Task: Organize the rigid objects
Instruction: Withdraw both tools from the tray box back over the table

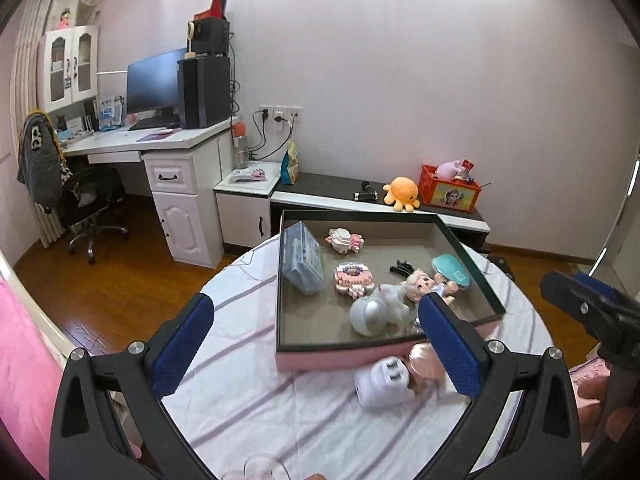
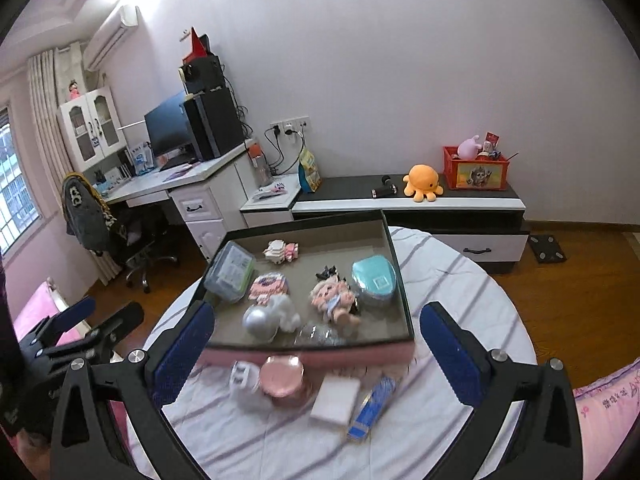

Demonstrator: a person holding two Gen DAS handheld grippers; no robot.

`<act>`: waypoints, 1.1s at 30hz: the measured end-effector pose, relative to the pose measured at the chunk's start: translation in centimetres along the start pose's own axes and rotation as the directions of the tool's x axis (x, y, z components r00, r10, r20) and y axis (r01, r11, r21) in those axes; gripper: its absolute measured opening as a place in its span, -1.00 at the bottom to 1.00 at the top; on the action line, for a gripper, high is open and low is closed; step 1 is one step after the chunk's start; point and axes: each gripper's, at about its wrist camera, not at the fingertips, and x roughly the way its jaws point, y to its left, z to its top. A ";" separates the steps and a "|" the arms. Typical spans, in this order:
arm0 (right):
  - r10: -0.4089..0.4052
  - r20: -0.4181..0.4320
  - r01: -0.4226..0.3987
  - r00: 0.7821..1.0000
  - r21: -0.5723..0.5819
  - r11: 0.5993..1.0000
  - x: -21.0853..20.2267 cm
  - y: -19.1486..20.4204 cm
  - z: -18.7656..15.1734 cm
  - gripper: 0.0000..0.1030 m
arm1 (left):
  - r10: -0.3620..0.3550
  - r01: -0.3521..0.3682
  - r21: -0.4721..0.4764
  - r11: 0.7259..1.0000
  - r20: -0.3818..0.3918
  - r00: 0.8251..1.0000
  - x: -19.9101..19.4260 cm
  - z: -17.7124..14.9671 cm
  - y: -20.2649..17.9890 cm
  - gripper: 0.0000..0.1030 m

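Observation:
A pink box with a dark rim (image 1: pixel 340 356) (image 2: pixel 304 354) sits on the round table. In it lie a clear plastic case (image 1: pixel 302 258) (image 2: pixel 232 266), two brick-built toys (image 1: pixel 354 278) (image 2: pixel 270 286), a doll (image 1: pixel 424 282) (image 2: pixel 334 298), a teal case (image 1: pixel 450 270) (image 2: pixel 374 280) and a silver-white figure (image 1: pixel 376 308) (image 2: pixel 268 318). In front of the box lie a white charger plug (image 1: pixel 382 384) (image 2: pixel 244 384), a pink round tin (image 2: pixel 282 376), a white block (image 2: pixel 336 400) and a blue stick (image 2: pixel 374 406). My left gripper (image 1: pixel 320 356) and right gripper (image 2: pixel 316 356) are both open and empty above the table's near side.
The table has a striped white cloth (image 1: pixel 248 400) (image 2: pixel 460 280). Behind it stand a low cabinet (image 2: pixel 460 200) with an orange octopus plush (image 2: pixel 422 182) and a red crate (image 2: pixel 476 170), and a desk with a monitor (image 1: pixel 154 84). A pink bed edge (image 1: pixel 24 380) lies at left.

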 end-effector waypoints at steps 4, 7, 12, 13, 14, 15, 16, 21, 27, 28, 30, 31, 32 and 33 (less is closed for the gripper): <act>-0.030 0.034 0.031 0.999 -0.004 1.000 -2.8 0.0 -1.3 1.00 | 0.009 -0.009 -0.008 1.000 0.017 1.000 -2.6 -1.2 -0.1 1.00; -0.055 0.063 0.056 0.996 -0.008 0.998 -4.8 0.3 -2.3 1.00 | 0.011 -0.011 -0.015 1.000 0.035 0.999 -4.5 -2.1 -0.4 1.00; -0.103 0.104 0.105 0.989 -0.019 0.994 -7.7 0.9 -3.9 1.00 | 0.040 -0.041 0.015 0.999 0.069 0.997 -7.0 -3.5 -1.1 1.00; -0.111 0.105 0.114 0.988 -0.024 0.993 -8.0 1.2 -4.4 1.00 | 0.041 -0.043 0.018 0.999 0.072 0.997 -7.6 -3.9 -1.2 1.00; -0.119 0.104 0.123 0.987 -0.030 0.992 -8.2 1.4 -4.7 1.00 | 0.037 -0.039 0.017 0.999 0.073 0.997 -7.9 -4.2 -1.2 1.00; -0.124 0.099 0.128 0.987 -0.038 0.991 -8.4 1.7 -5.1 1.00 | 0.031 -0.033 0.019 0.999 0.075 0.997 -8.2 -4.5 -1.3 1.00; -0.123 0.094 0.127 0.988 -0.044 0.991 -8.5 1.9 -5.4 1.00 | 0.029 -0.031 0.025 0.999 0.076 0.997 -8.6 -4.9 -1.4 1.00; -0.116 0.091 0.121 0.989 -0.061 0.991 -9.3 2.8 -6.3 1.00 | 0.027 -0.030 0.041 0.999 0.067 0.997 -9.5 -6.0 -1.6 1.00; -0.106 0.101 0.113 0.989 -0.065 0.991 -10.3 3.2 -6.7 1.00 | 0.027 -0.030 0.034 0.999 0.075 0.997 -10.4 -6.3 -1.5 1.00; -0.105 0.103 0.112 0.989 -0.062 0.992 -10.4 3.1 -6.7 1.00 | 0.028 -0.031 0.033 0.999 0.076 0.997 -10.6 -6.3 -1.5 1.00; -0.105 0.104 0.112 0.989 -0.059 0.992 -10.5 3.0 -6.7 1.00 | 0.030 -0.033 0.033 0.999 0.076 0.997 -10.4 -6.3 -1.5 1.00; -0.107 0.105 0.113 0.989 -0.059 0.992 -10.5 3.0 -6.7 1.00 | 0.029 -0.031 0.033 0.999 0.074 0.997 -10.4 -6.3 -1.5 1.00; -0.108 0.106 0.114 0.989 -0.058 0.992 -10.6 3.0 -6.7 1.00 | 0.027 -0.030 0.033 0.999 0.072 0.997 -10.6 -6.4 -1.4 1.00; -0.107 0.106 0.113 0.989 -0.057 0.992 -10.7 3.0 -6.7 1.00 | 0.027 -0.029 0.033 0.999 0.072 0.997 -10.7 -6.4 -1.4 1.00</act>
